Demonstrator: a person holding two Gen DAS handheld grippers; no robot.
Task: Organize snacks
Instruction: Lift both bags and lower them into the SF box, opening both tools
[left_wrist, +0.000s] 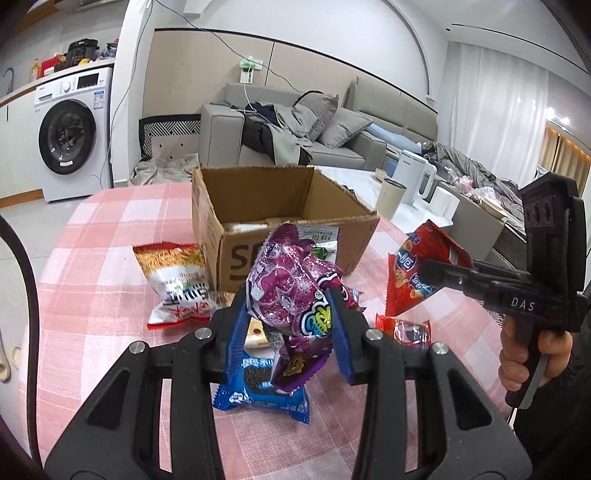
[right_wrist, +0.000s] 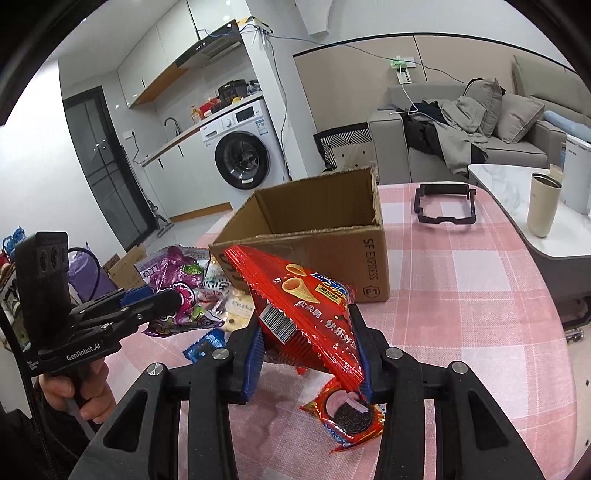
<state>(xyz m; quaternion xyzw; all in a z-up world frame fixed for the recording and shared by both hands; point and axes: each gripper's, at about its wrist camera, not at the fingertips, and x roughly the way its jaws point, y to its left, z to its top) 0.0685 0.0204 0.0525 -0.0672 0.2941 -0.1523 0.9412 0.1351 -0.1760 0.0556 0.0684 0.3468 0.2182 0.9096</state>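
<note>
The left gripper (left_wrist: 291, 325) is clamping a crinkled purple foil candy bag (left_wrist: 291, 291) between its blue-padded fingers (left_wrist: 234, 336), the bag standing clear of the round table under its pink-and-white checked cloth (left_wrist: 92, 258). The right gripper (right_wrist: 308, 350) is pinching a red cone-snack packet with a barcode (right_wrist: 306, 314) in the same way; the packet is tilting up toward the open brown cardboard shipping box (right_wrist: 314, 236), which is sitting on the cloth just ahead of both grippers. Inside the box, the left wrist view is showing a few packets already lying on the bottom (left_wrist: 317, 234), though their kind cannot be made out. A person's hand (left_wrist: 532, 354) is gripping the handle of the right gripper (left_wrist: 439, 275) at the right edge of that view. Lying on the cloth below the left gripper is a blue sandwich-cookie packet (left_wrist: 258, 395), and to the left of the box a white-and-orange snack bag (left_wrist: 177, 280) is resting against the box's side. A small red cookie packet (right_wrist: 347, 417) is lying on the cloth under the right gripper. A black open rectangular frame (right_wrist: 445, 206) is lying on the cloth to the right of the box, well apart from it, and a beige tumbler (right_wrist: 543, 206) is standing on the neighbouring white marble-look table (right_wrist: 509, 184).
</note>
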